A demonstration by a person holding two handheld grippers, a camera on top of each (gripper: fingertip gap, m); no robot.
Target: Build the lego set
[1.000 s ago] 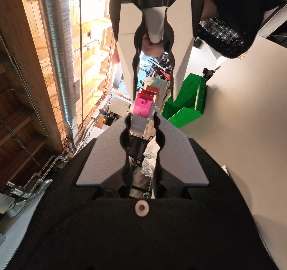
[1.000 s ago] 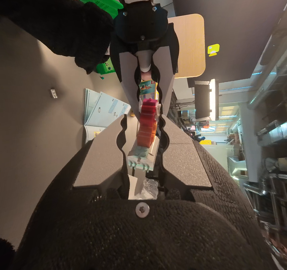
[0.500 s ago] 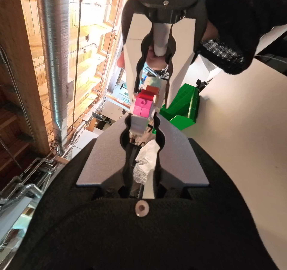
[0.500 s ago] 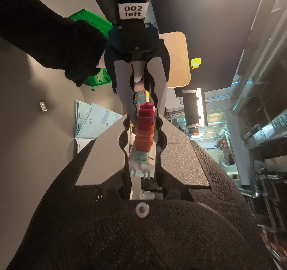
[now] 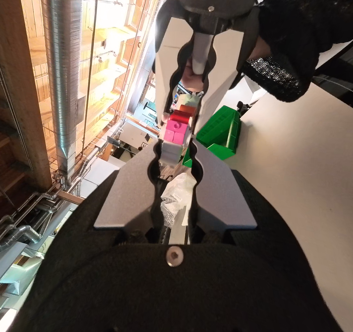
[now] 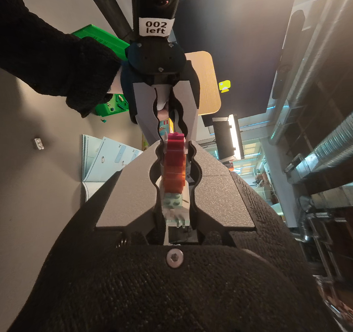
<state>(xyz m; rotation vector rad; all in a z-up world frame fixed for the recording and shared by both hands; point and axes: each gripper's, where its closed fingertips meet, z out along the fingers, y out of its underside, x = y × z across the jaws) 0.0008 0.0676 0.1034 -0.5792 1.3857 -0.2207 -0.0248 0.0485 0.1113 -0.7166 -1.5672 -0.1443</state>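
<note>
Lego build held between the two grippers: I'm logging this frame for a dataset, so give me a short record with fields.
held object: stacked lego build, pink, red, orange and pale green bricks
left gripper: shut on the pink and white end
right gripper: shut around the build's length
build position: lifted off the table, bridging both grippers
table: grey, bearing an open pale blue instruction booklet, a green plastic bin and a small loose white brick
hands: black knit sleeve behind the left gripper

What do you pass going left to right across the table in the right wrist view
Small grey brick → open instruction booklet → lego model held between both tools → round-cornered wooden board → yellow sticker.
</note>
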